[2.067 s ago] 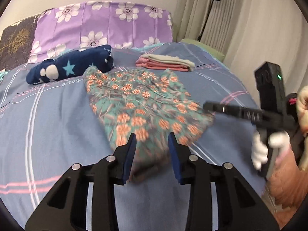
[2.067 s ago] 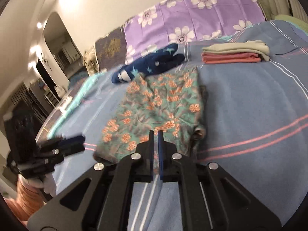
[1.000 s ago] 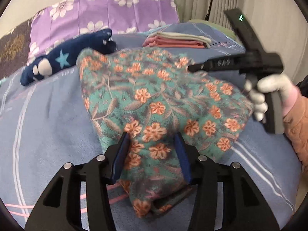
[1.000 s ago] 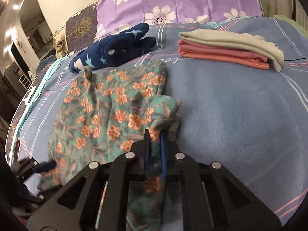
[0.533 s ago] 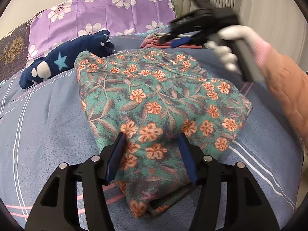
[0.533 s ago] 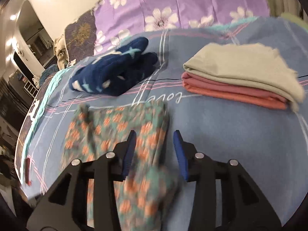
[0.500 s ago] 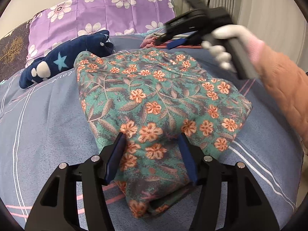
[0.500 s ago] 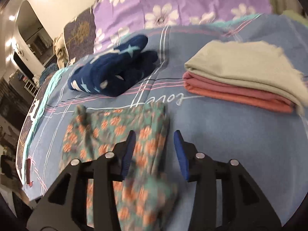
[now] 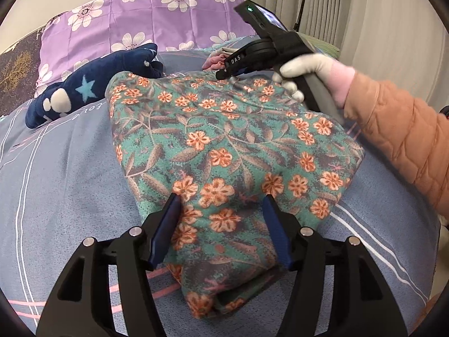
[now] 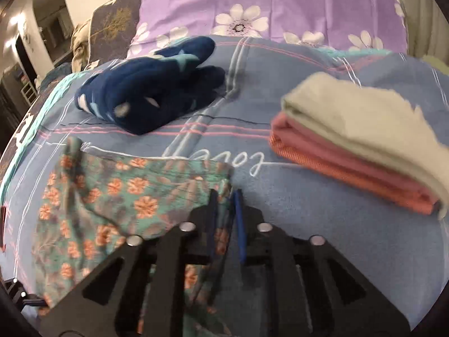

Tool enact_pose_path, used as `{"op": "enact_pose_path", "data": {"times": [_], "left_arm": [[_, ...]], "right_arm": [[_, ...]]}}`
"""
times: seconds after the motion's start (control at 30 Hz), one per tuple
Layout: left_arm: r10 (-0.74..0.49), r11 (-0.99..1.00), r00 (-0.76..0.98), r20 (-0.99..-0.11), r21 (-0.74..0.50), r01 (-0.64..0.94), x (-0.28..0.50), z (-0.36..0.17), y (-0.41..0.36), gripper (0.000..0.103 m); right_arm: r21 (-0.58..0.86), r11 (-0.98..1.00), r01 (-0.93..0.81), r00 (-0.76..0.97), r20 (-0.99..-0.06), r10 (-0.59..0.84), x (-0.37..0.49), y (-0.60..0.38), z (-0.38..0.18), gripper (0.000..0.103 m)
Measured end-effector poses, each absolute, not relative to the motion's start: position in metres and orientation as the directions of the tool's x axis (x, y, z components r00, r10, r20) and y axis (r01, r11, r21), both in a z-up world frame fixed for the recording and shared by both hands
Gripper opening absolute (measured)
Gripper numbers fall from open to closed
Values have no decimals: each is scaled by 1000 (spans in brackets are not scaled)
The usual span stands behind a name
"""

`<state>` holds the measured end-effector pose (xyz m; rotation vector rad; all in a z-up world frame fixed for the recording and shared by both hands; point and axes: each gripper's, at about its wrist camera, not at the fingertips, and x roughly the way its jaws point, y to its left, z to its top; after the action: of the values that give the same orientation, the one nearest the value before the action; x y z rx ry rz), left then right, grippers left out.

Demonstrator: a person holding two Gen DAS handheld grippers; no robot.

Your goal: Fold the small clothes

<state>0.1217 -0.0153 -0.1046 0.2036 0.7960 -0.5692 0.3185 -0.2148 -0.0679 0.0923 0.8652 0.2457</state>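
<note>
1. The floral garment [image 9: 224, 146], teal with orange flowers, lies doubled over on the blue striped bedspread [image 9: 64, 174]; its near end is a thick rounded fold, its far edge reaches up close to the navy star-print item [image 9: 84, 92].
2. In the right wrist view the same floral cloth [image 10: 112, 196] spreads to the left and below the fingers, with its far right corner drawn up between them.
3. The right gripper [image 10: 224, 199] has its blue pads nearly together, pinching that corner of the garment; in the left wrist view it [image 9: 224, 74] sits at the garment's far edge, held by a white-gloved hand [image 9: 306, 70] with an orange quilted sleeve [image 9: 407, 140] behind it.
4. The left gripper [image 9: 221, 205] stands wide apart, holding nothing; its fingers hover over the near fold of the garment, one pad to each side of a cluster of orange flowers; whether the tips touch the cloth I cannot tell.
5. A folded stack [image 10: 364, 140] of beige over pink and orange cloth lies on the bedspread to the right, apart from the garment; the word "love" is stitched in white between them.
6. A purple flowered pillow [image 10: 280, 8] lies behind; pale curtains [image 9: 378, 22] hang at right.
</note>
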Motion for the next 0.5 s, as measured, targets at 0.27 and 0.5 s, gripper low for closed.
{"op": "enact_pose_path", "data": {"times": [0.27,0.5], "left_arm": [[-405,830,559,-724,-34,557,120,-104,-16,64],[-394,830,564,-726,-17,557,119,-104,-18,64]], "right_arm": [[289,916,-276,652,-645,400,223,-226,-11,23],[130,936,-326,605,-733,312,160,-192,-76,28]]}}
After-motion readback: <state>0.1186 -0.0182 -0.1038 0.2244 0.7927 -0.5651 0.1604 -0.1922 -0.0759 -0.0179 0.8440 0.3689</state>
